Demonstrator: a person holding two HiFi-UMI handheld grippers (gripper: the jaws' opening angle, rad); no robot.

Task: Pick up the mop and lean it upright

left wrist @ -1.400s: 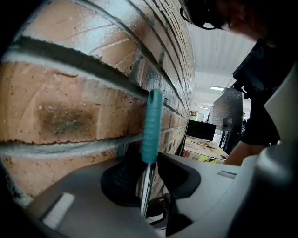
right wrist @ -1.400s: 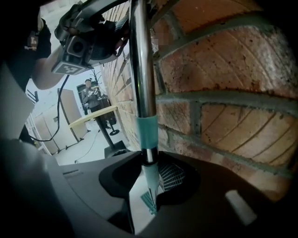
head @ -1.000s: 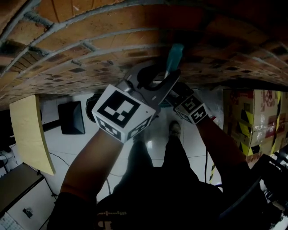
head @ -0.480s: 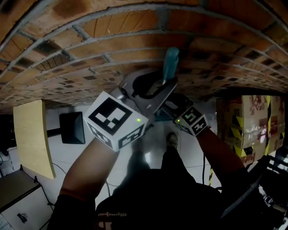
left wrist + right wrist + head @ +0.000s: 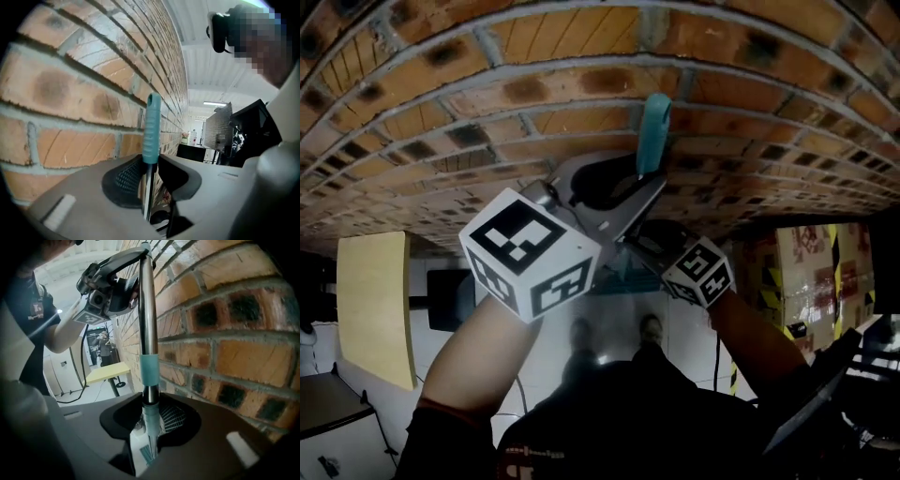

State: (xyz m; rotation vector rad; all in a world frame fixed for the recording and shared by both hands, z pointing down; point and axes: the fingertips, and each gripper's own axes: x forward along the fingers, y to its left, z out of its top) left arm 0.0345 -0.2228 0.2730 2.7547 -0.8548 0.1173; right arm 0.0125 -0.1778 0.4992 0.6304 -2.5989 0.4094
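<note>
Mop (image 5: 654, 129): the handle stands upright close in front of the brick wall (image 5: 487, 122). I cannot tell whether it touches the bricks.

Left gripper (image 5: 639, 181): clenched on the handle. Its own view has both pads pressed on the bare metal shaft just under the teal end grip (image 5: 151, 126), which sticks up above the jaws.

Right gripper (image 5: 628, 247): also clenched on the handle, lower down the shaft, below and to the right of the left gripper in the head view. Its own view shows the jaws pinching the shaft directly under a teal band (image 5: 150, 370).

Count: one mop, two grippers, both gripping it. Two teal parts on the handle, an end grip and a band. One yellow tabletop (image 5: 373, 309). A stack of cartons (image 5: 811, 272) with yellow-black tape at right.

View differences: only the right gripper view shows the long steel shaft running from its jaws up to the left gripper. Only the head view shows the cartons and the person's shoes (image 5: 652, 328) on the pale floor. The left gripper view alone looks along the wall to dark desks farther down the room.
</note>
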